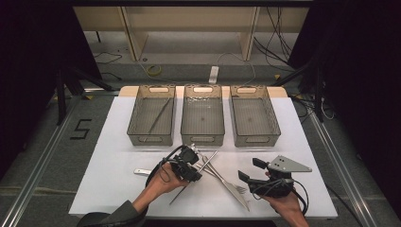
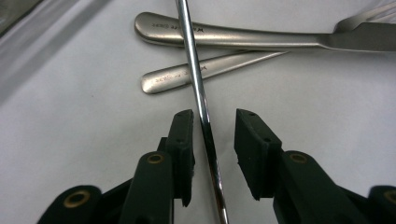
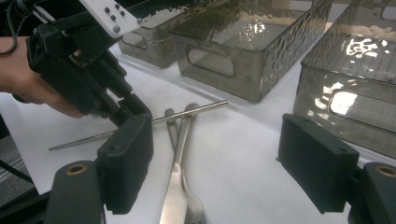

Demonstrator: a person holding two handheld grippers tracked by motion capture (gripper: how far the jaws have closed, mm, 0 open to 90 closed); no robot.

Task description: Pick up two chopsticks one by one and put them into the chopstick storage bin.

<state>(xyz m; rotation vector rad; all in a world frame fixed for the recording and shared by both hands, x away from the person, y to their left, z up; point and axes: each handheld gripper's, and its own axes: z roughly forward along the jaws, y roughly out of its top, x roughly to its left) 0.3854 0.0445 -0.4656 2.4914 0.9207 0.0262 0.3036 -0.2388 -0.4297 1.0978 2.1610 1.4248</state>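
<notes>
Left gripper view, near to far: left gripper (image 2: 212, 140), black jaws partly open and straddling thin shiny steel rod (image 2: 198, 88) without pressing it, rod flat on white table sheet (image 2: 70, 140) and crossing two brushed steel cutlery handles (image 2: 224, 35) beyond. High view: right gripper (image 1: 250, 170) wide open, holding nothing, beside steel fork (image 1: 231, 184); farther off, three smoky clear plastic bins (image 1: 203, 139) in a row

Your thin steel rod (image 2: 201, 100) lies flat on the white worktop (image 2: 70, 140), slanting across two cutlery handles (image 2: 224, 35), bright and straight, in front of the bins.
</notes>
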